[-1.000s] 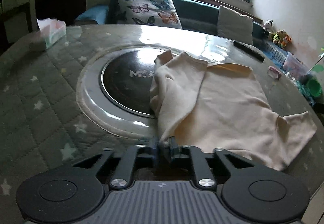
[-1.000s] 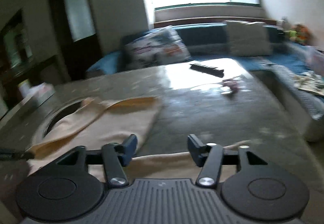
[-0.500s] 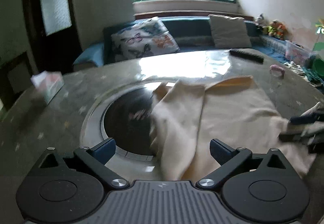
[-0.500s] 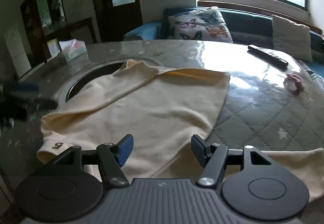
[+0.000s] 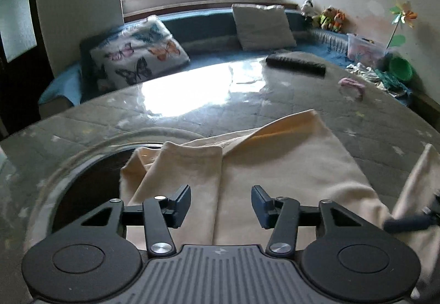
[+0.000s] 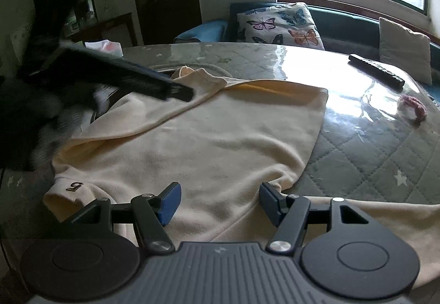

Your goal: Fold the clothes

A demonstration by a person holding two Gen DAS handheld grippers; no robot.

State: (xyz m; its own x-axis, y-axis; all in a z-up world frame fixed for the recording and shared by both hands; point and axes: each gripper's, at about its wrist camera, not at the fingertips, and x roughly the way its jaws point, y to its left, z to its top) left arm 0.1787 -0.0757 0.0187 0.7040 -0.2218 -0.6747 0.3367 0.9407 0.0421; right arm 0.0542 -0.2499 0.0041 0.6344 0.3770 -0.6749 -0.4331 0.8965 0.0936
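A cream long-sleeved top [image 5: 275, 172] lies spread on the round quilted table [image 5: 275, 100], its left sleeve folded in over the body. My left gripper [image 5: 220, 206] is open and empty just above the folded sleeve. My right gripper [image 6: 220, 202] is open and empty over the top's near edge [image 6: 209, 155], close to its right sleeve [image 6: 385, 210]. The left gripper shows as a dark blurred shape in the right wrist view [image 6: 154, 84], over the far left of the top. A cuff with a small mark [image 6: 74, 187] lies at the near left.
A dark round inset [image 5: 90, 185] sits in the table under the top's left side. A black remote [image 6: 375, 69] and a pink scrunchie [image 6: 412, 108] lie at the far right. A tissue box [image 6: 103, 47] stands at the far left. A sofa with cushions [image 5: 137, 56] runs behind the table.
My left gripper has let go of the sleeve, opened, and moved forward over the top. My right gripper has swung left toward the top's near edge and stayed open.
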